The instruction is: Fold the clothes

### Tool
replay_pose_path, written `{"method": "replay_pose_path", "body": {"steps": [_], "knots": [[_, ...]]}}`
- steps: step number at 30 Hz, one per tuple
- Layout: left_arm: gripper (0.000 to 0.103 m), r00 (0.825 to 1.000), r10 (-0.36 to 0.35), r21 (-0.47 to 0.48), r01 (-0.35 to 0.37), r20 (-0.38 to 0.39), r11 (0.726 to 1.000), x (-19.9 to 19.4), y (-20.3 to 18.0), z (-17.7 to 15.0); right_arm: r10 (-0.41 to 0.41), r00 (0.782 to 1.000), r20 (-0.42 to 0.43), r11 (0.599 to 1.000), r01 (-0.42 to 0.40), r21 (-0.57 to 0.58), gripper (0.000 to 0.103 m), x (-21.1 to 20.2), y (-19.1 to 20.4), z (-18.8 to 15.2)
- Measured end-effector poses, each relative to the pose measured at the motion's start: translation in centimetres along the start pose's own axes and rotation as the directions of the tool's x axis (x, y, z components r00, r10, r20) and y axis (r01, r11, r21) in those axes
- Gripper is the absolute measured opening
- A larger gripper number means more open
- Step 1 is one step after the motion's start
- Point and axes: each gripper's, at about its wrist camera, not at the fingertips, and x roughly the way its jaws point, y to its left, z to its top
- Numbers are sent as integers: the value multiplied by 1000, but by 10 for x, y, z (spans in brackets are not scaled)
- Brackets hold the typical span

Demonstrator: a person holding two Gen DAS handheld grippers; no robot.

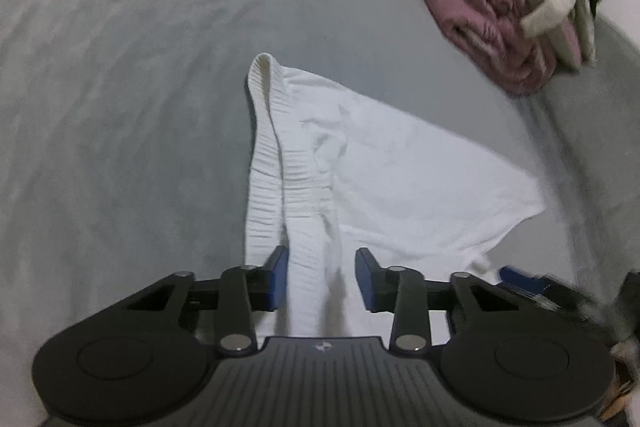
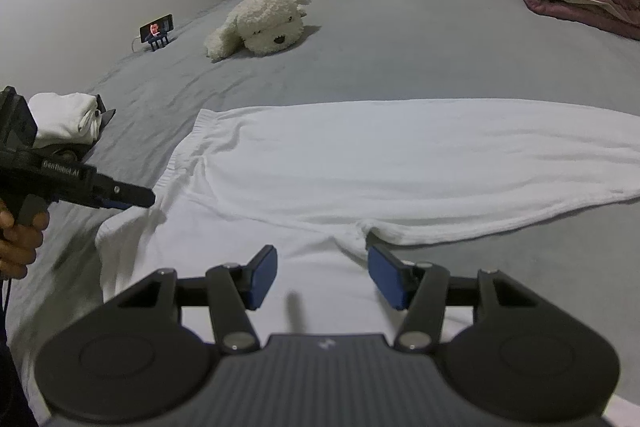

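Shorts (image 2: 360, 163) white, flat on bed (image 2: 400, 39). Left gripper (image 1: 322, 277) narrow, straddling waistband (image 1: 268, 131), unpinched. Right gripper (image 2: 322, 277) half-open, empty.

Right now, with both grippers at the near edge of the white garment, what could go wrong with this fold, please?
1. The left gripper has only the ribbed waistband between its pads, with a visible gap; it may slip free.
2. The right gripper stands open over the white garment, holding nothing, so a lift could drag it askew.
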Motion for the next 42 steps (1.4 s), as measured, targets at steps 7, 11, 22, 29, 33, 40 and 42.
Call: {"method": "replay_pose_path", "body": {"steps": [7,11,22,29,33,40,42], "knots": [[20,999,-49,-102,49,2,994,-3,12,1,-4,1000,5,1000,4,-1,53,-2,1,0],[20,999,-35,-75,35,1,997,0,9,0,-3,1000,5,1000,3,-6,54,-1,3,1],[10,999,-10,-20,11,34,1000,19,5,7,3,1000,4,1000,-3,-14,54,0,7,1],[1,992,44,-1,-44,121,999,13,4,11,9,1000,9,1000,-9,-17,54,-1,7,0],[1,984,94,4,-95,150,995,12,4,12,10,1000,9,1000,-10,-19,54,0,7,-1],[1,974,161,37,-169,157,985,17,1,8,1,1000,1,1000,-1,-20,54,3,7,-2],[2,971,187,75,-200,151,977,20,-5,6,-2,1000,-5,1000,2,-21,54,4,7,-2]]}}
